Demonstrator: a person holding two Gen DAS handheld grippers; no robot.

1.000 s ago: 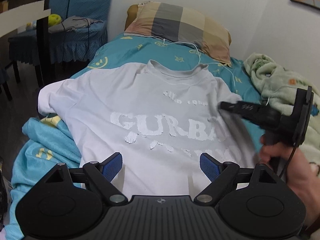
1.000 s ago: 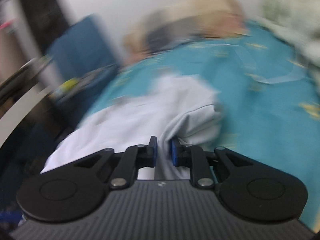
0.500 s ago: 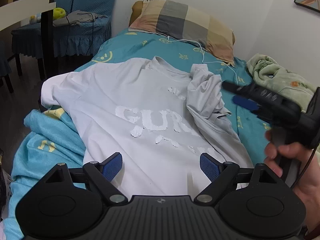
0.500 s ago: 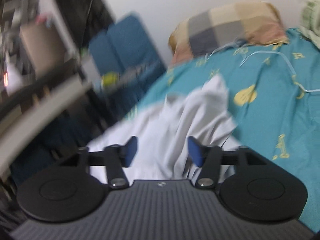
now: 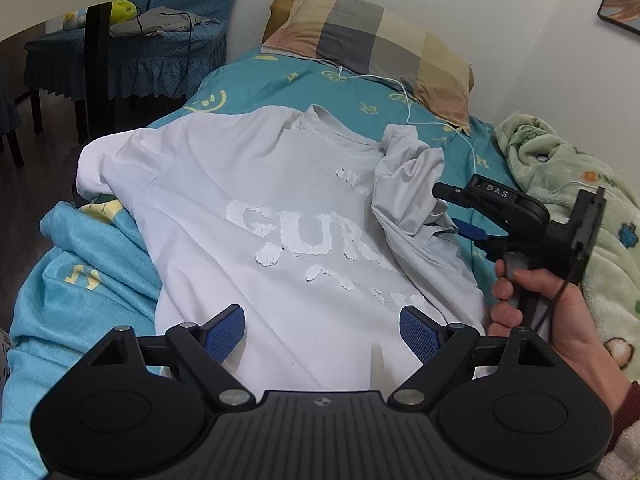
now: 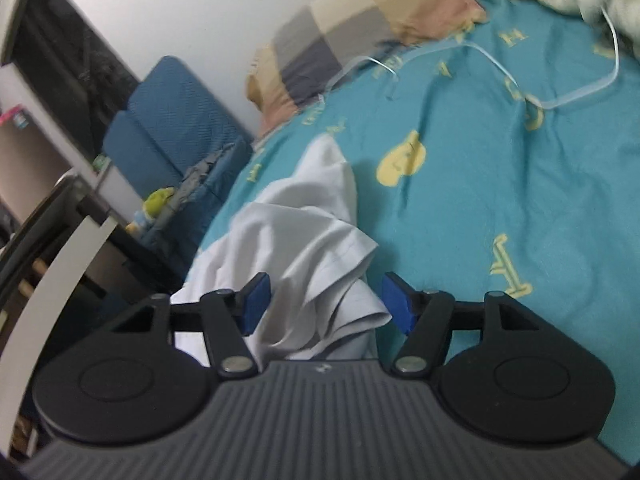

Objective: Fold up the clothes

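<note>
On the teal bedsheet [image 5: 360, 92]: one grey T-shirt [image 5: 256, 200], face up, right sleeve [image 5: 408, 184] flopped inward in a rumpled heap, left sleeve and body unfolded; right gripper [image 6: 324, 304] jaws apart, sleeve loose between; left gripper [image 5: 322, 330] wide, empty, over the hem.

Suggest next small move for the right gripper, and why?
Probably back the right gripper away from the sleeve. Its jaws stand open, the sleeve lies bunched loose between them, already flipped onto the shirt. The left gripper hovers open over the hem.
</note>
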